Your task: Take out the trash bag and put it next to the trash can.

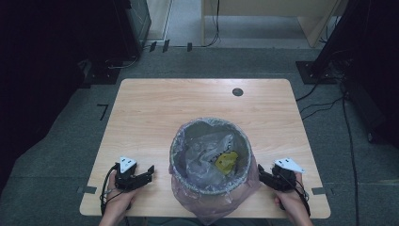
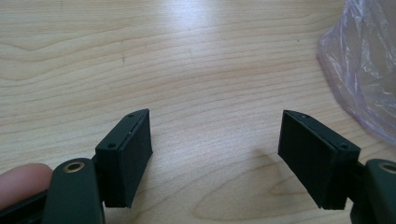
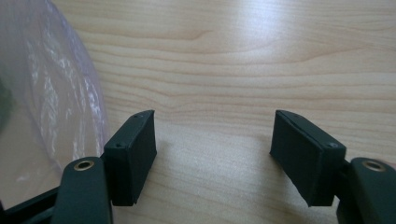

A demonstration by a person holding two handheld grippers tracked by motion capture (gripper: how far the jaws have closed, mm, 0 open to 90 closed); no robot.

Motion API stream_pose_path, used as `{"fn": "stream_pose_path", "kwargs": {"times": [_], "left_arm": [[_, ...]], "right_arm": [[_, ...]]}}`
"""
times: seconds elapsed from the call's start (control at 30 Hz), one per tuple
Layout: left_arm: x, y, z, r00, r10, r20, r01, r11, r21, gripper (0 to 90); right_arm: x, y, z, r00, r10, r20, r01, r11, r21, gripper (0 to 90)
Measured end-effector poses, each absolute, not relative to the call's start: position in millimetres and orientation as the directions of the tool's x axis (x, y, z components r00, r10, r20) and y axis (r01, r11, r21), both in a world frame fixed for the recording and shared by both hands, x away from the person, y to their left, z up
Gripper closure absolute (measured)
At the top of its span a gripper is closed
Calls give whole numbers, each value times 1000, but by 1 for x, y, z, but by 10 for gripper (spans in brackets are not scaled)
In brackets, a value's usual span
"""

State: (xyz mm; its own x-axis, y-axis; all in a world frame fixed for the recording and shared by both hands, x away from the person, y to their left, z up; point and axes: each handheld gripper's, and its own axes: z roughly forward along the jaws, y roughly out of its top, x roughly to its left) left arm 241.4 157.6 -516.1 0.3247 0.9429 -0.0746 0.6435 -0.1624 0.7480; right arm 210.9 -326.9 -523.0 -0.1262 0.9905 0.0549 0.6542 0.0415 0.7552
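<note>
A round bin lined with a thin purplish plastic bag stands at the near middle of the wooden table. Something yellow lies inside it on crumpled plastic. My left gripper rests low on the table just left of the bin, open, its jaws pointing toward the bag. My right gripper sits just right of the bin, open too. In the left gripper view the jaws stand wide over bare wood with the bag at the right. In the right gripper view the jaws are empty, with the bag at the left.
A small dark round hole marks the table's far right part. Cables and dark stands lie on the grey floor beyond the table. The far half of the tabletop is bare wood.
</note>
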Motion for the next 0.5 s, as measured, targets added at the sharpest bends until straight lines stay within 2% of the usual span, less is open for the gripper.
{"fn": "stream_pose_path", "kwargs": {"times": [0.2,0.33,0.5], "left_arm": [[237,149,-518,398,917,2,619,-270,738,223],[235,144,-518,438,899,5,606,-299,737,221],[231,135,-517,481,877,5,597,-332,730,220]], "right_arm": [[203,-325,-523,-158,987,27,655,84,751,300],[197,-326,-523,-175,984,27,652,95,752,295],[183,-328,-523,-243,969,29,649,141,748,279]]}}
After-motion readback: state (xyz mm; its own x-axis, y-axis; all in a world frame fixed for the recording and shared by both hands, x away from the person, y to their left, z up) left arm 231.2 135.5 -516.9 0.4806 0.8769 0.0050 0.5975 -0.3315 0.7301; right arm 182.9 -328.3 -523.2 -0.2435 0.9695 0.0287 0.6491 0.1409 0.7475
